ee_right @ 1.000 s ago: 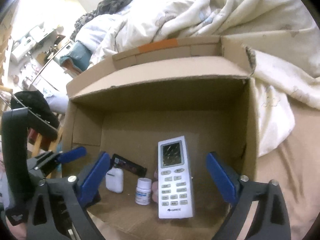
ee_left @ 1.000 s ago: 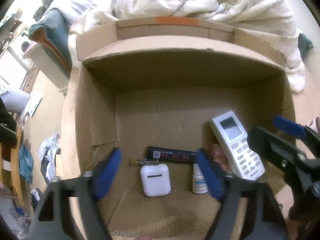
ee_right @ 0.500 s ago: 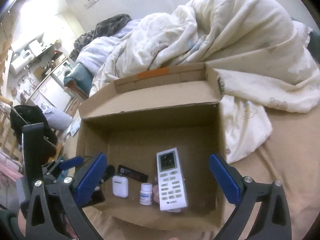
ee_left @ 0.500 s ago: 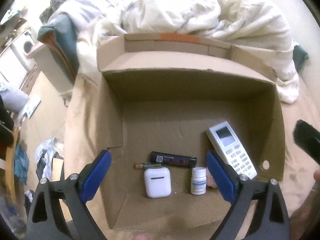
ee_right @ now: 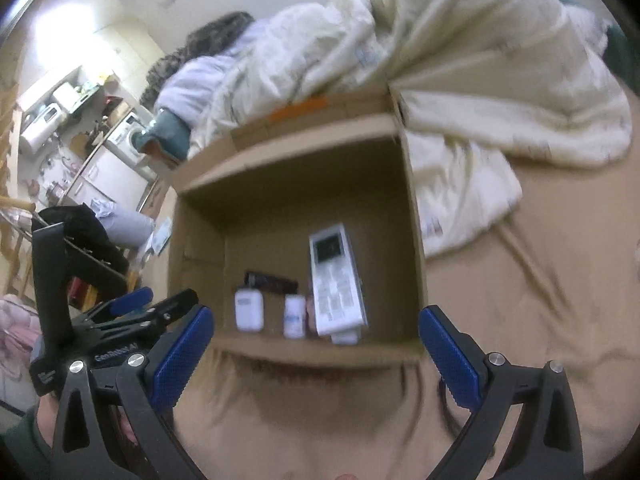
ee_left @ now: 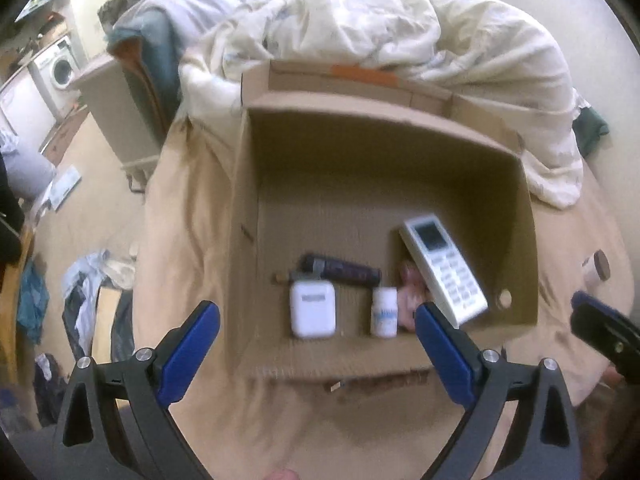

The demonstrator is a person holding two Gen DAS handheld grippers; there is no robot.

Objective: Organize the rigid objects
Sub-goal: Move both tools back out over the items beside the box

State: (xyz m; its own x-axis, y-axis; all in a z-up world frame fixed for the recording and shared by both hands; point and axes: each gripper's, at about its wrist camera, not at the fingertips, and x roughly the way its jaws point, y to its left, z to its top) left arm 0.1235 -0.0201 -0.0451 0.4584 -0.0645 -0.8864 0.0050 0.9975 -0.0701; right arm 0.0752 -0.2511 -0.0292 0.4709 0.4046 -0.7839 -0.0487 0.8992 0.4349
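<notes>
An open cardboard box (ee_left: pixel 360 152) (ee_right: pixel 296 184) lies on the tan bedsheet. Inside it are a white remote (ee_left: pixel 442 268) (ee_right: pixel 336 280), a white earbud case (ee_left: pixel 312 314) (ee_right: pixel 249 312), a small white pill bottle (ee_left: pixel 384 312) (ee_right: pixel 294 316), a dark tube (ee_left: pixel 340 274) (ee_right: pixel 272 282) and a pink item (ee_left: pixel 408 304). My left gripper (ee_left: pixel 316 356) is open and empty, held above and before the box's near edge. My right gripper (ee_right: pixel 316 356) is open and empty, likewise back from the box. The left gripper also shows in the right wrist view (ee_right: pixel 132 312).
A rumpled cream duvet (ee_left: pixel 392 32) (ee_right: pixel 440 48) lies behind and right of the box. A small jar with a brown lid (ee_left: pixel 596 268) sits on the sheet at the right. The bed's left edge drops to a cluttered floor (ee_left: pixel 80 300).
Both grippers have pulled up and back out of the box, so the box looks smaller and its near edge now shows. The objects inside have not moved.
</notes>
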